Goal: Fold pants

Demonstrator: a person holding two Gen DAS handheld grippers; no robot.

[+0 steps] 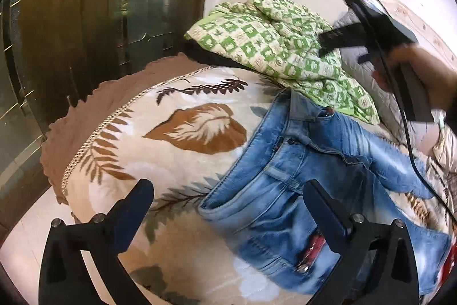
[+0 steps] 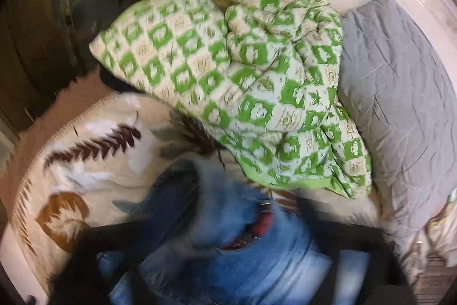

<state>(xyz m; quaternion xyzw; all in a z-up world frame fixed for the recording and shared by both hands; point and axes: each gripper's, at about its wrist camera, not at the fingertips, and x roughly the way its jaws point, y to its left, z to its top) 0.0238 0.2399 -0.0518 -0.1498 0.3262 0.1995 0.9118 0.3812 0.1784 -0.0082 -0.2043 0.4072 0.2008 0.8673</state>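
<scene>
Blue washed jeans (image 1: 271, 190) lie bunched on a cream blanket with brown leaves (image 1: 171, 133), waistband towards the far side. My left gripper (image 1: 228, 205) hovers over them, open, with nothing between its black fingers (image 1: 137, 207); its right-hand finger sits above the denim. In the same view the right gripper (image 1: 345, 46) is raised at the upper right, held by a hand (image 1: 422, 70). In the right wrist view the jeans (image 2: 228, 262) are a blurred blue heap below the right gripper (image 2: 217, 236), whose dark fingers are smeared but stand wide apart.
A green and white checked quilt (image 1: 271, 47) is heaped behind the jeans, with a grey pillow (image 2: 400, 90) to its right against the wall. A dark wooden wardrobe (image 1: 71, 19) stands left of the bed. A black cable (image 1: 414, 156) hangs from the right gripper.
</scene>
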